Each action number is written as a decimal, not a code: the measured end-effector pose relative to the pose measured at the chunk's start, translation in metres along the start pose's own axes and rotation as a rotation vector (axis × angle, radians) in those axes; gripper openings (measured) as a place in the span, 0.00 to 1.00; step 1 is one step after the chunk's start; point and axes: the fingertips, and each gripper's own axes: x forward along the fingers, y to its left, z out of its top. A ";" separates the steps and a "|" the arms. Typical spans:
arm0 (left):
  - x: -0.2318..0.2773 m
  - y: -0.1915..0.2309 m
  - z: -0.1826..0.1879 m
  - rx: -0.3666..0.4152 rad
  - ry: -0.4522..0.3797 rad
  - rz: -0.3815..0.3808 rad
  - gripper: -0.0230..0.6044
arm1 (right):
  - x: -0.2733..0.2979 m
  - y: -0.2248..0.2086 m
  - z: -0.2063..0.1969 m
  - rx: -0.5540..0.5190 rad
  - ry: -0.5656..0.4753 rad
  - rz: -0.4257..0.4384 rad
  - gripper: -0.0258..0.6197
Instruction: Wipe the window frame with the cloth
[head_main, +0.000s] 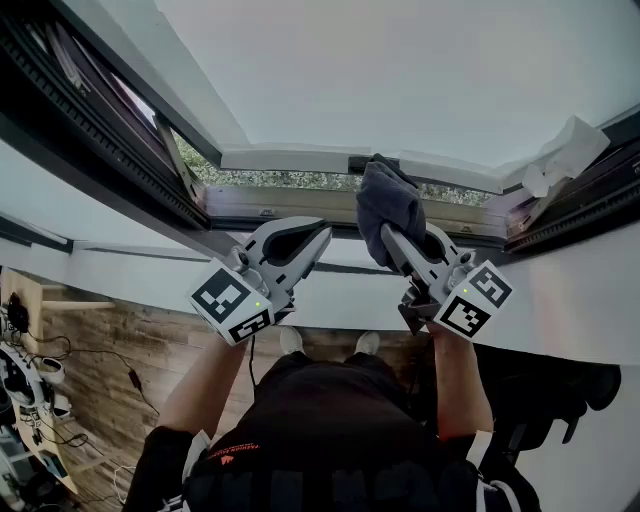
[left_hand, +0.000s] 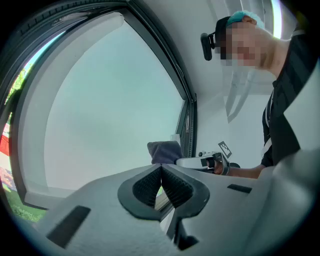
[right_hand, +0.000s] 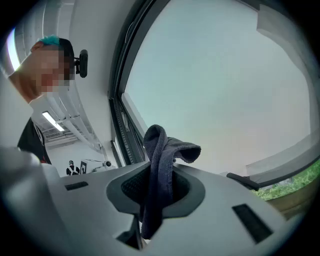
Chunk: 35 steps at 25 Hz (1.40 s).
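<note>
A dark grey cloth (head_main: 388, 205) is pinched in my right gripper (head_main: 392, 238), which is shut on it. The cloth's bunched top lies against the bottom rail of the white window frame (head_main: 290, 158), by a dark fitting. In the right gripper view the cloth (right_hand: 161, 150) folds over the jaws beside the dark frame seal (right_hand: 121, 127). My left gripper (head_main: 322, 233) is just to the left, below the frame, shut with nothing in it. Its pads meet at the tip (left_hand: 161, 168). The left gripper view shows the cloth (left_hand: 164, 151) and the right gripper (left_hand: 200, 162) beyond.
The tilted glass pane (head_main: 400, 70) fills the top of the head view. A crumpled white sheet (head_main: 560, 155) sits on the frame's right corner. Black seals (head_main: 90, 120) run along the left side. Below lie a wooden floor, a cluttered desk (head_main: 25, 400) and a dark chair (head_main: 545, 400).
</note>
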 end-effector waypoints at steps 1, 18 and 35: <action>-0.001 0.000 0.000 0.000 -0.002 0.000 0.07 | 0.000 0.001 0.000 0.000 0.000 0.001 0.12; -0.037 0.025 0.016 0.054 -0.029 0.071 0.07 | 0.042 0.027 0.010 -0.093 -0.006 0.046 0.12; -0.127 0.083 0.081 0.167 -0.128 0.229 0.07 | 0.154 0.087 0.037 -0.294 -0.015 0.144 0.12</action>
